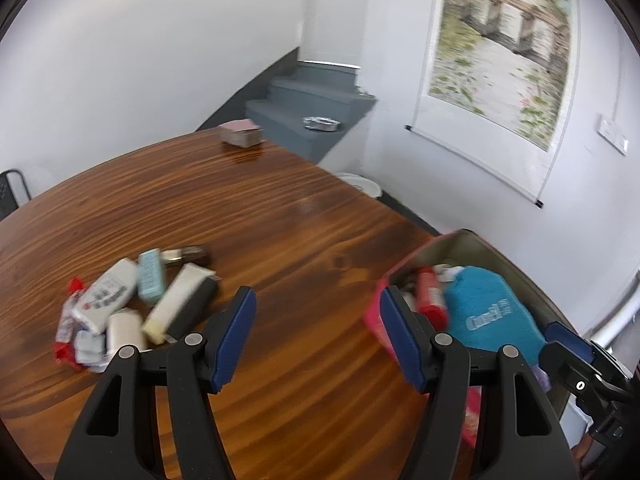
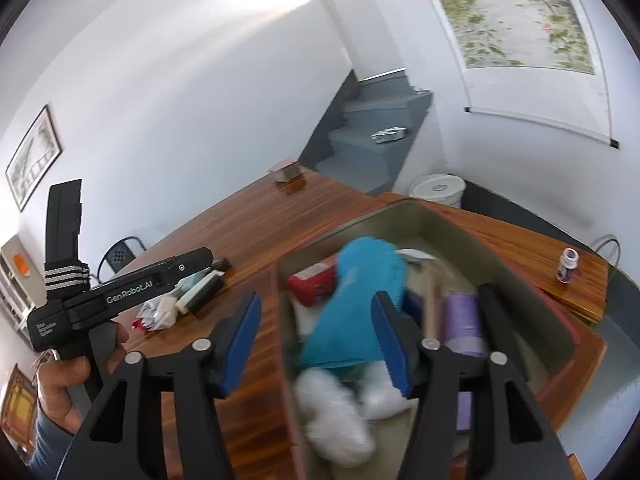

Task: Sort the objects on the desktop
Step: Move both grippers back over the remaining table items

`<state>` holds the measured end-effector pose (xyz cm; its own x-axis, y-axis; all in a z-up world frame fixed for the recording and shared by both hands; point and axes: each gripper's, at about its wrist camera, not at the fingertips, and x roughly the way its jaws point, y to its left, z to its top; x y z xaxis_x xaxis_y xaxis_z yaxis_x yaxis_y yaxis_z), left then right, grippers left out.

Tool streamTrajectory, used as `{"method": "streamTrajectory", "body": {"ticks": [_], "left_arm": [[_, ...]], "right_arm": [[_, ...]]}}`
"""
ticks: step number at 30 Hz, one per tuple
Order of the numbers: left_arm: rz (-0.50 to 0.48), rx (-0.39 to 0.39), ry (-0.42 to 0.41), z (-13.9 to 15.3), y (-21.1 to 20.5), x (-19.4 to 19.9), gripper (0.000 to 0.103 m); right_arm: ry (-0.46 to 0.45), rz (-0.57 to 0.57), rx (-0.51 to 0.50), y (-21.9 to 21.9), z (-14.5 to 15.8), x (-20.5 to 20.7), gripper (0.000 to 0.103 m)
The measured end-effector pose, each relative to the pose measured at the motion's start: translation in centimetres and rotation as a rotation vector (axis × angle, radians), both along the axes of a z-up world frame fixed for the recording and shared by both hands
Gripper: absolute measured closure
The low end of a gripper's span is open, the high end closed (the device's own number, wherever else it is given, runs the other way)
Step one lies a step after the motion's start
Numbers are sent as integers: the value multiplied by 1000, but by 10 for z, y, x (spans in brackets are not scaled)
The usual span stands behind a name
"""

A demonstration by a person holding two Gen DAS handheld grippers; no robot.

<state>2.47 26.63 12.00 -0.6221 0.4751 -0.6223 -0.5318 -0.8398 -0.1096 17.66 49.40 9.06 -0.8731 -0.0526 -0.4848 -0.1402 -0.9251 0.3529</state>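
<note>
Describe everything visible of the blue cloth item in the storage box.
The blue cloth item looks like soft turquoise fleece or towelling with white print near one end. It lies slanted inside the box, draped over other contents: a red packet beside it and white bundles below. The picture is blurred, and neither gripper grips it.

Wooden table (image 1: 280, 208) bears a packet pile (image 1: 132, 304), bin (image 2: 460, 240), perhaps a tissue box (image 1: 240, 136).

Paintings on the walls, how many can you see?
2. A big hanging scroll painting of a garden path is on the wall right of the stairs. A small framed picture hangs on the far left wall. More may hang out of view.
</note>
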Motion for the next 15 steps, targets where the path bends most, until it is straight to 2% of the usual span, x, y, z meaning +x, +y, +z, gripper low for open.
{"method": "streamTrajectory", "body": {"ticks": [7, 15], "left_arm": [[123, 13, -5, -3, -62, -18, 35], [281, -18, -28, -20, -131, -34, 35]], "right_arm": [[-3, 100, 44, -45, 3, -17, 34], [-36, 191, 66, -81, -4, -39, 30]]}}
